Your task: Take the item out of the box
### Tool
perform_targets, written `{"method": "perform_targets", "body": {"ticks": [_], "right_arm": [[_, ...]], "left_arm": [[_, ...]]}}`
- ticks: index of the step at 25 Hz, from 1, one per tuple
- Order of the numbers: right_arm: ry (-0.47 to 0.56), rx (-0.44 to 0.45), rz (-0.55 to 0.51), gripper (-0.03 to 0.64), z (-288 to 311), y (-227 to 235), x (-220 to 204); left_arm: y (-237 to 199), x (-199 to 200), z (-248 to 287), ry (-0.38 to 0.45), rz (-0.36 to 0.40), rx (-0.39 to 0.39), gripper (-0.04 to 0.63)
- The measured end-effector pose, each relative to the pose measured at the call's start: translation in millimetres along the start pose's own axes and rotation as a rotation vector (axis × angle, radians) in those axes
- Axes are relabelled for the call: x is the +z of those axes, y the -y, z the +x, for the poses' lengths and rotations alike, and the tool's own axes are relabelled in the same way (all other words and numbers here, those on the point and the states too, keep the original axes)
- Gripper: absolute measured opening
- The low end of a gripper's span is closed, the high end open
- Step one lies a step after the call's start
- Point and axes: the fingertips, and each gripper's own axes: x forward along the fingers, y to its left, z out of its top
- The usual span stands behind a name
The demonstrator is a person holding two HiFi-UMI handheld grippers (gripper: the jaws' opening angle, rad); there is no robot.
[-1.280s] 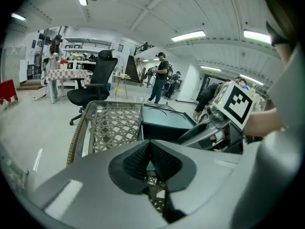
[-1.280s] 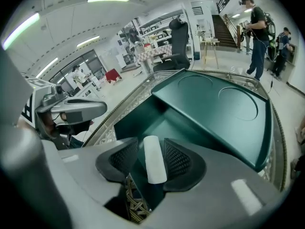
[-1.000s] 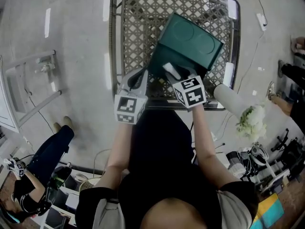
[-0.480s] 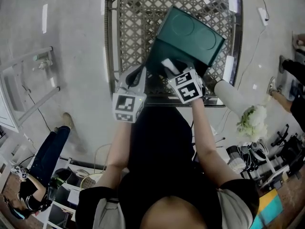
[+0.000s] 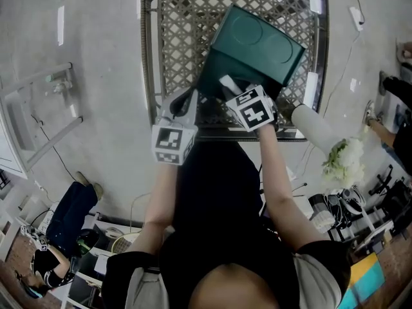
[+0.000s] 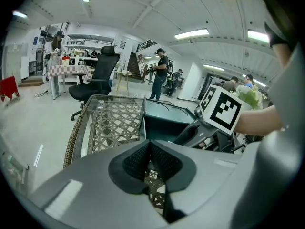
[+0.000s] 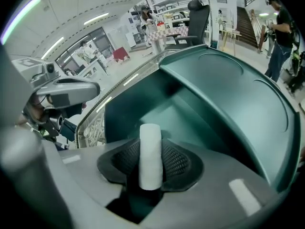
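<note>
My right tool (image 7: 150, 171) has just been closing and now pinches the white cylinder (image 7: 150, 147) upright between its pads, at the open green box's (image 7: 224, 104) mouth. Left tool (image 6: 150, 162) is closed and empty, just beside the box over the wicker tabletop (image 5: 183, 37).

Bright, even light falls from long ceiling tubes (image 6: 190, 34), which leave pale streaks of glare on the glossy floor (image 5: 61, 24). The box (image 7: 224, 99) is dim and shadowed inside. Both gripper views bow strongly, with black corners; the white roll (image 7: 150, 156), near the lens, looks slightly soft.
</note>
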Motion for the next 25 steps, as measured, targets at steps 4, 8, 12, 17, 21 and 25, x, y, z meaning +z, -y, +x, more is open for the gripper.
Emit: {"method": "perform_targets", "body": {"ticks": [4,8,12,17,21,25], "right_arm": [[-0.006,-0.014,0.009,0.137,0.5,1.6,0.4],[-0.009,-0.019,0.021,0.132,-0.6,3.5,-1.9],[0.013,-0.049,0.054,0.129,-0.8,7.2,-2.3],[0.014,-0.098,0.062,0.127,-3.8,8.6,-3.0],[0.035,-0.137,0.076,0.127,-7.8,7.7,-1.5],[0.042,-0.178,0.059,0.127,-12.4,9.1,-1.4]], "left_arm": [[1.4,2.6,-2.0,0.001,0.008,-0.018,0.008],[4.6,4.0,-3.4,0.002,0.018,-0.032,0.008],[0.7,5.4,-4.6,0.004,0.028,-0.040,0.008],[-2.0,10.4,-7.7,0.007,0.049,-0.051,0.008],[-3.5,13.6,-11.2,0.015,0.057,-0.063,0.008],[-3.9,13.3,-12.5,0.013,0.063,-0.071,0.008]]}}
